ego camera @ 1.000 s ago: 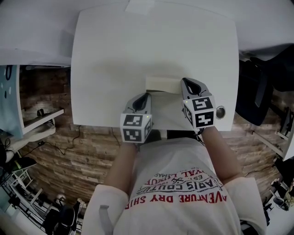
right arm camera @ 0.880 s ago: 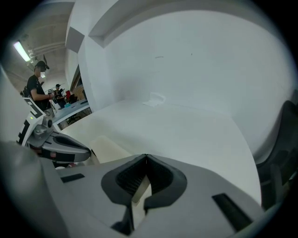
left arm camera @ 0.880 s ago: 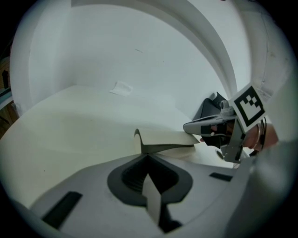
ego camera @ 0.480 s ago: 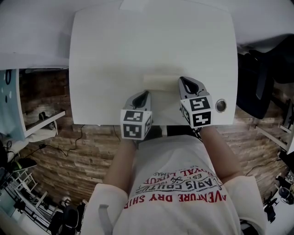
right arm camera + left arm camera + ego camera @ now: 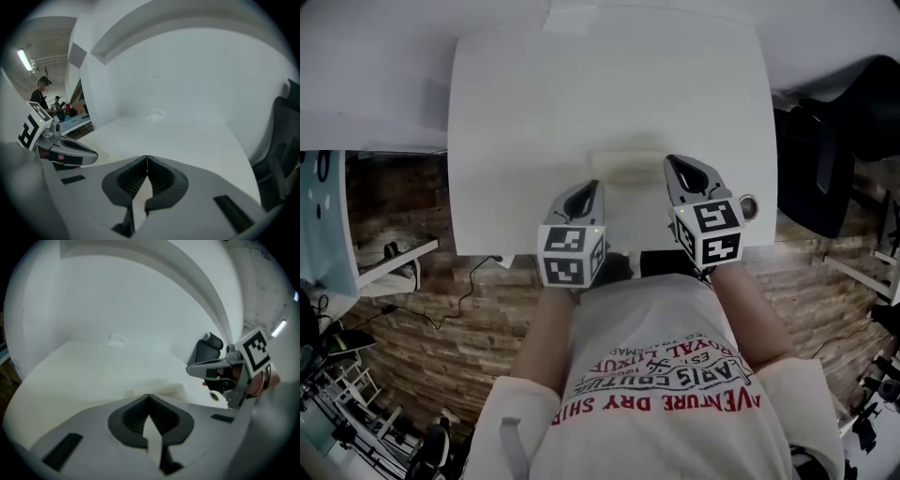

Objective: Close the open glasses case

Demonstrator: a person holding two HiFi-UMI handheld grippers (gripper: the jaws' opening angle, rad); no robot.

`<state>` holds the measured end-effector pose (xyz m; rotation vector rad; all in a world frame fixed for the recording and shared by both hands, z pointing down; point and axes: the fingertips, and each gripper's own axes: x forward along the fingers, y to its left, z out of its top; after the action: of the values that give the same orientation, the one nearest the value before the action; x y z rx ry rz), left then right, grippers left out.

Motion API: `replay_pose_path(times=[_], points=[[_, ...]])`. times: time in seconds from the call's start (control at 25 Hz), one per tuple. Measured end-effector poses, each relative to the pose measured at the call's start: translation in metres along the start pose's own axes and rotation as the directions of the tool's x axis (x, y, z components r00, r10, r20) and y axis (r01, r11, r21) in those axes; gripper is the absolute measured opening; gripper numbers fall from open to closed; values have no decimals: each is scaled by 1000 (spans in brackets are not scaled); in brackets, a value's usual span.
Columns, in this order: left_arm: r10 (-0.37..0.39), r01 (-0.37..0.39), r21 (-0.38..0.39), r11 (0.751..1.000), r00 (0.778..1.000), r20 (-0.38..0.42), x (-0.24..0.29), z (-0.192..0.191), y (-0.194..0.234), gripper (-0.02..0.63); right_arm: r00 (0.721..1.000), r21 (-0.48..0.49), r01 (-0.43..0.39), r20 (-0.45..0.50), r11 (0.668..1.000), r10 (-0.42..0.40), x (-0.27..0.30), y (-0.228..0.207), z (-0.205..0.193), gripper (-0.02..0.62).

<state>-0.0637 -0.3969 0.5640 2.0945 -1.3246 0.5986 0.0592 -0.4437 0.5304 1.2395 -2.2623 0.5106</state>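
Observation:
The cream glasses case (image 5: pixel 627 166) lies low and flat on the white table (image 5: pixel 609 84), near its front edge. The frames do not show how its lid stands. My left gripper (image 5: pixel 594 185) is shut and empty, its tip just short of the case's near left side. In the left gripper view the case (image 5: pixel 165 390) shows right beyond the closed jaws of the left gripper (image 5: pixel 149 396). My right gripper (image 5: pixel 671 161) is also shut and empty, its tip by the case's right end. In its own view the right gripper (image 5: pixel 147 157) points across bare table.
A round grommet hole (image 5: pixel 749 207) sits in the table near the right gripper. A black chair (image 5: pixel 825 150) stands off the right edge. A paper slip (image 5: pixel 572 16) lies at the table's far edge. Brick-patterned floor (image 5: pixel 403 319) shows on the left. People stand far off (image 5: pixel 43 93).
The head view has shifted a little. Both grippers stay shut and keep about the same places beside the case.

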Motion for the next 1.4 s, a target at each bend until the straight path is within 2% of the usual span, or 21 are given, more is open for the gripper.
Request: replay_pose_path(times=[0.16,0.28,0.44,0.6,0.72,0.88,1.16,1.4], points=[[-11,9,12,1000,994,110,-25,37,-9,5,987,-5,48,151,999,-46,-36,5,36,12],[-13,1,58,998,979,204,-48,69,-16,5,970,-4,71,235,997,-68,-60,10,59,12],[-37,-15,162,987,947,318,-77,110,-26,5,933,-23,98,350,995,-84,-89,20,88,12],[-57,-27,196,980,909,413,-112,136,-37,5,890,-28,110,448,994,-86,-122,32,109,12],[-74,-29,212,977,885,461,-133,145,-44,5,877,-44,113,474,993,-79,-135,40,111,12],[-85,-28,220,975,868,489,-147,146,-46,5,879,-53,110,471,993,-72,-140,47,102,12],[-86,14,151,988,871,484,-149,135,-41,5,888,-49,91,456,995,-59,-144,57,94,12],[-92,17,156,988,870,484,-153,132,-45,5,889,-48,102,453,994,-69,-147,59,95,12]])
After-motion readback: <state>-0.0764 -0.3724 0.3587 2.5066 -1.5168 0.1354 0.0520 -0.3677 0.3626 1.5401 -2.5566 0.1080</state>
